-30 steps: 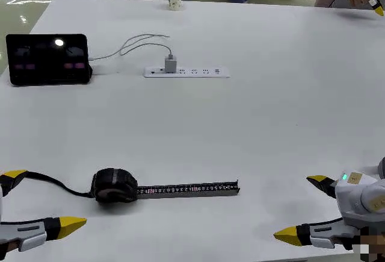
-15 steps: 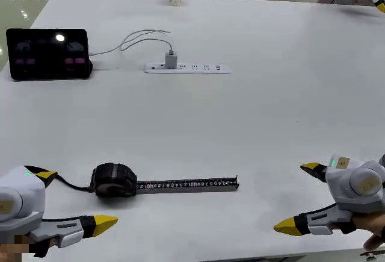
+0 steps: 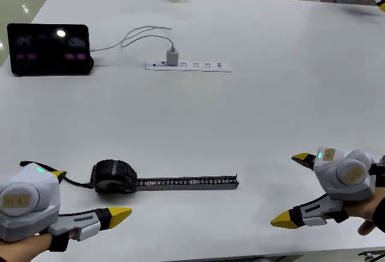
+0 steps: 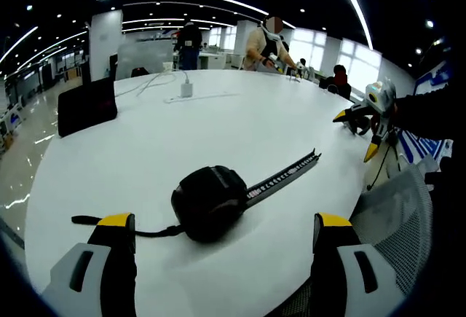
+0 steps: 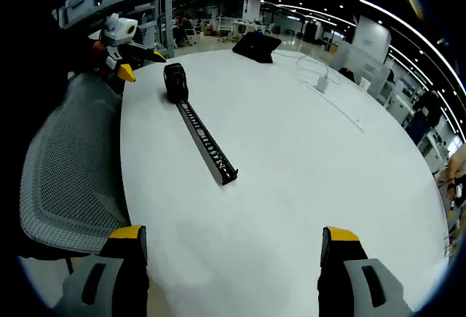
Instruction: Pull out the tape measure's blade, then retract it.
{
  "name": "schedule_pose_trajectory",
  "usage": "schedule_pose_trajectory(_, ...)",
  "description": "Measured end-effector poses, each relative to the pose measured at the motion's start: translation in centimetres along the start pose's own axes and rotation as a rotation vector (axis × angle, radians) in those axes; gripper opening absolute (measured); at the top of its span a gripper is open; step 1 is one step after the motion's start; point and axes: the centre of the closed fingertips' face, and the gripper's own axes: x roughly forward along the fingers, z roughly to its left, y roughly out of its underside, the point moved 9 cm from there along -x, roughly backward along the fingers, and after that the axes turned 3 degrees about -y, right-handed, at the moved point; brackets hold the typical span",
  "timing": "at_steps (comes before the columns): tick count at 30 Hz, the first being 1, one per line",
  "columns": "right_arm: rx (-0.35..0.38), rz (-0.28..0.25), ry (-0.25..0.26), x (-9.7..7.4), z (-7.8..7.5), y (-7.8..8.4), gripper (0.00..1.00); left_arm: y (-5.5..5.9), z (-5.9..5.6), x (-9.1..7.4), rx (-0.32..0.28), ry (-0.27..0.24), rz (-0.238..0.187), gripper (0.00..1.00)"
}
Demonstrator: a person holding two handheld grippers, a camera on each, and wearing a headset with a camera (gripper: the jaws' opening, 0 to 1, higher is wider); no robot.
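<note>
Low in the head view, left of centre, the black, round tape measure with a ribbed rubbery case (image 3: 113, 176) lies on the smooth white tabletop (image 3: 271, 111). Its narrow dark metal blade (image 3: 186, 182) is drawn out flat to the right and ends in a small hook. A thin black wrist strap (image 3: 75, 183) trails left from the case. Case and blade lie as they did a second ago, the blade out just as far. The left gripper (image 3: 90, 194), white moulded plastic with pointed yellow tips, has come in from the lower left edge. Its jaws are spread wide and hold nothing, and in the left gripper view the case sits just ahead between them. The right gripper (image 3: 289, 188), of the same make, has edged leftward at the lower right. It is well apart from the blade's hook, its jaws equally wide and empty. At the upper left stands a flat black glossy tablet (image 3: 49, 48), and right of it lies a long white power strip (image 3: 195, 66).
</note>
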Motion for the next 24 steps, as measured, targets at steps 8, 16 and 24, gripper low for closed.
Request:
schedule_pose_trajectory(8, -0.052, -0.007, -0.024, 0.4, -1.1, -1.6, 0.99, -0.7, -0.3, 0.7, -0.014, -0.034, -0.027, 0.99)
schedule_pose_trajectory(16, -0.115, 0.021, -0.074, 1.4, -1.7, -2.3, 0.99, -1.1, -1.2, 1.6, -0.005, -0.051, -0.037, 0.99)
schedule_pose_trajectory(24, -0.140, 0.029, -0.110, 2.4, -1.9, -3.0, 0.99, -1.3, -2.4, 2.7, 0.020, -0.056, -0.037, 0.99)
